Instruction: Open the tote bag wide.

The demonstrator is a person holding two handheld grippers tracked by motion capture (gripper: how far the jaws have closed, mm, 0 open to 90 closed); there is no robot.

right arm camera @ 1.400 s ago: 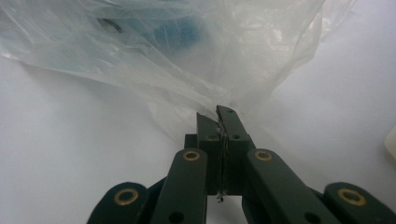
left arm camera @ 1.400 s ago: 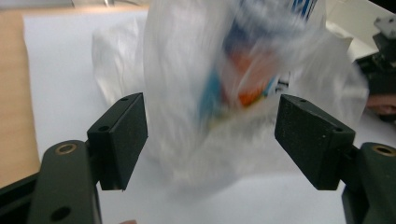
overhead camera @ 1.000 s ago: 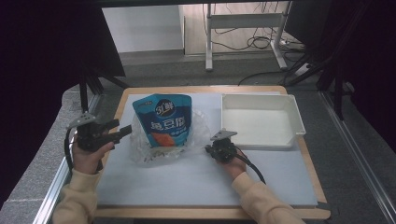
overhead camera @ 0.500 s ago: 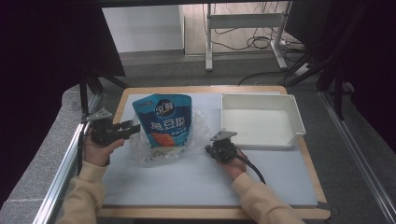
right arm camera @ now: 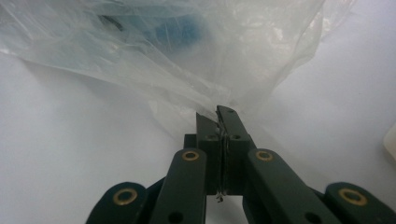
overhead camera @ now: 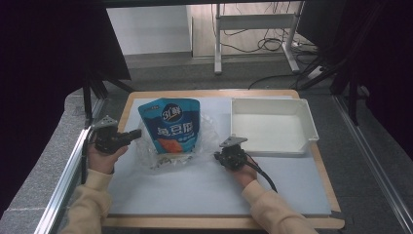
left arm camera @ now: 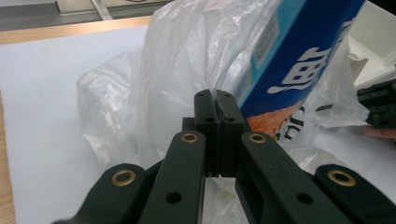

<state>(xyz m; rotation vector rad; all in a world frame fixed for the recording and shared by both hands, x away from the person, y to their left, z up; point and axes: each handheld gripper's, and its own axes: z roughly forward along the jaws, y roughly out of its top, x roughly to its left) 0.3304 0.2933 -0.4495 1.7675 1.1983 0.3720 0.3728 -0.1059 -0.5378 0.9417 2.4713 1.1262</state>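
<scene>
Together we hold the clear plastic bag (overhead camera: pixel 170 151) by two edges so its mouth can be worked around the blue snack pouch (overhead camera: pixel 170 124), which stands upright inside it at the middle of the white mat (overhead camera: pixel 195 190). At nine o'clock of the pouch, our left gripper (overhead camera: pixel 134 134) has just been closing, and its jaws now meet on a fold of bag film. At three o'clock, our right gripper (overhead camera: pixel 217 156) is clamped on the opposite edge. The white tray (overhead camera: pixel 297 105) sits at one o'clock, likely waiting for the pouch.
</scene>
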